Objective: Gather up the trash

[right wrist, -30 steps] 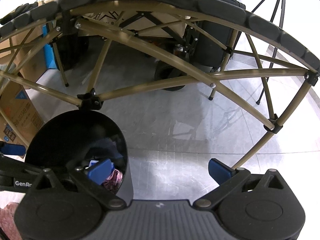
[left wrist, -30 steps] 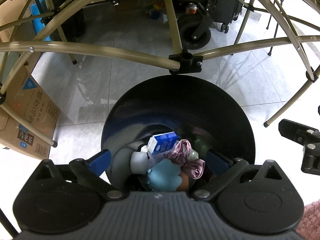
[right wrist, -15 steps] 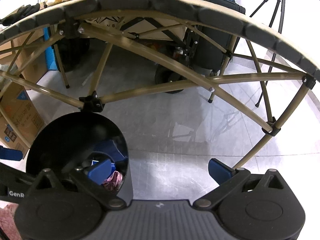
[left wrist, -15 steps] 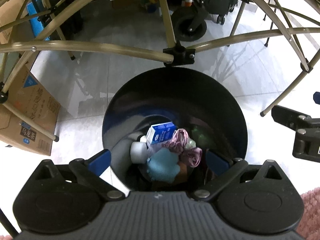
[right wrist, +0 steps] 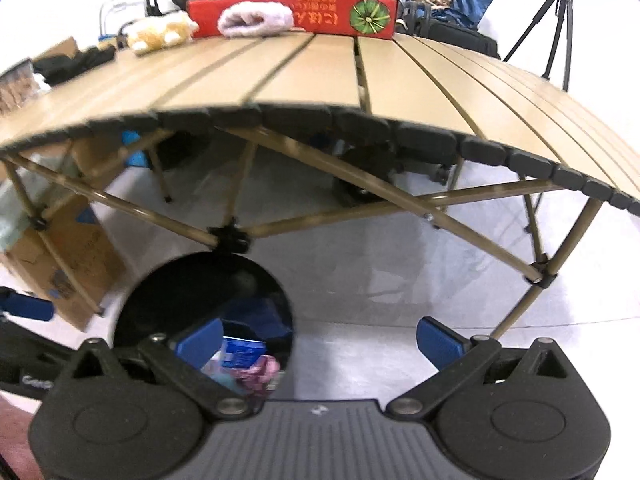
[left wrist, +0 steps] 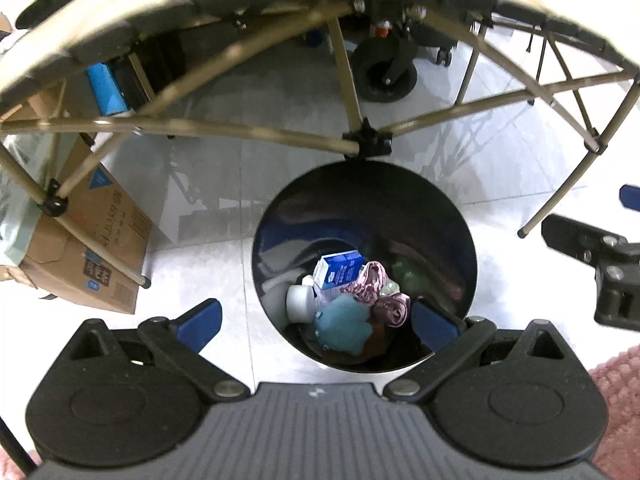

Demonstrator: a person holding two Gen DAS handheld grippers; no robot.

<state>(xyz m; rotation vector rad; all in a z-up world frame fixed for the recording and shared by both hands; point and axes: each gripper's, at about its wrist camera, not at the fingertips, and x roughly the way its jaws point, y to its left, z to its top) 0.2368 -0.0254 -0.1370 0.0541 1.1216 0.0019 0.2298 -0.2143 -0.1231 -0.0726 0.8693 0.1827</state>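
A black round trash bin (left wrist: 460, 240) stands on the floor under the folding table. Inside lie a blue-and-white carton (left wrist: 338, 270), a white cup (left wrist: 300, 302), a teal crumpled piece (left wrist: 344, 322) and pink wrappers (left wrist: 384, 296). My left gripper (left wrist: 316, 322) hovers above the bin, open and empty. My right gripper (right wrist: 320, 340) is open and empty, to the right of the bin (right wrist: 160, 300); the carton (right wrist: 240, 354) shows past its left finger. On the slatted table top (right wrist: 320, 80) lie a red box (right wrist: 320, 16), a pale fuzzy roll (right wrist: 256, 20) and a plush toy (right wrist: 160, 34).
Tan table legs and cross braces (left wrist: 248, 132) run just behind the bin. A cardboard box (left wrist: 100, 248) leans at the left. A wheeled cart (left wrist: 384, 72) sits beyond the table. A tripod (right wrist: 560, 28) stands far right. Pink rug (left wrist: 616, 400) lies at the right edge.
Both grippers have risen and pulled back: the bin looks smaller and the table top has come into view. Both stay open. The bin's contents are unchanged.
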